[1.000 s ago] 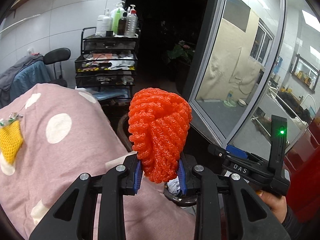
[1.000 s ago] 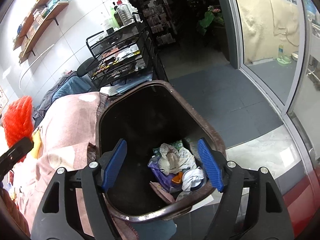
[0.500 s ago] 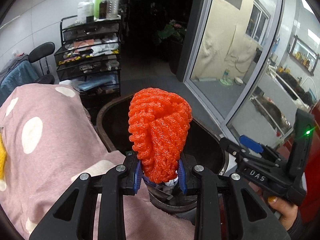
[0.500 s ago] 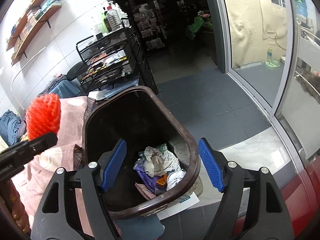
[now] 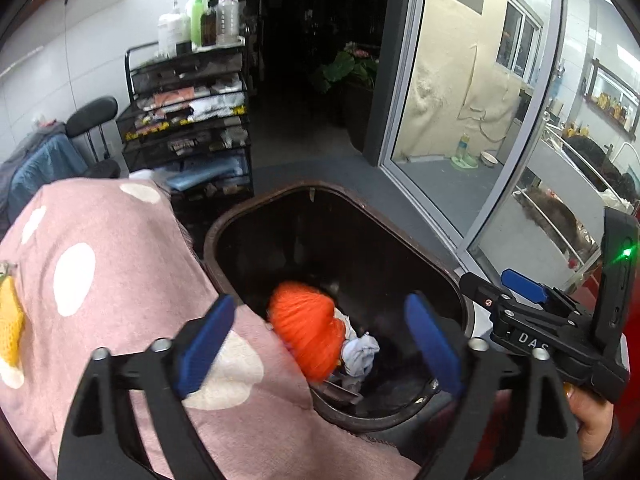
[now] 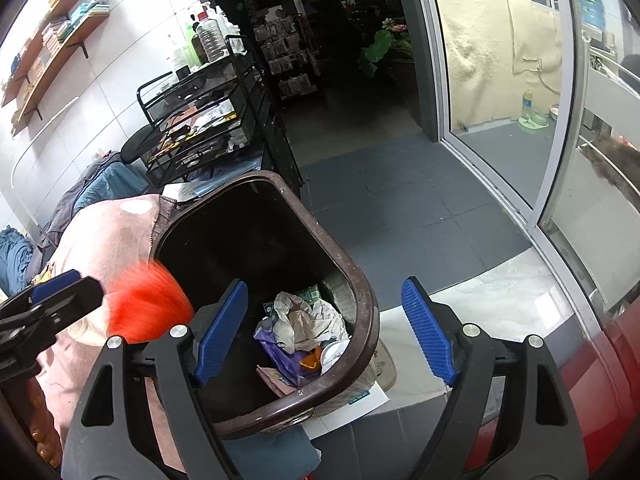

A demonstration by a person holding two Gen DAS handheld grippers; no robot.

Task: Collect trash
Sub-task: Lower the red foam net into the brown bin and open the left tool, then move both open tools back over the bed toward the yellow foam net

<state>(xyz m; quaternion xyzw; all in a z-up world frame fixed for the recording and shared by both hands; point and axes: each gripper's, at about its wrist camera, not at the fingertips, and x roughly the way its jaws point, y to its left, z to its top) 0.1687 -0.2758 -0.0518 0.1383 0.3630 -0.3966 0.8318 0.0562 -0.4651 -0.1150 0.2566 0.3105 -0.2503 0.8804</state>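
A dark brown trash bin stands beside a pink dotted cloth. My left gripper is open above the bin's near rim. The orange foam net is motion-blurred, loose between the jaws, dropping into the bin onto crumpled trash. In the right wrist view the bin holds crumpled paper and wrappers. The orange net is a blur at the bin's left rim, next to the left gripper's fingers. My right gripper is open and empty over the bin's near right rim.
The pink polka-dot cloth covers a surface left of the bin, with a yellow foam net on it. A black wire cart with bottles stands behind. A glass sliding door is at the right. Grey floor lies beyond.
My left gripper moved over the bin and opened, letting go of the orange foam net, which now falls into the bin. The right gripper stayed open over the bin.
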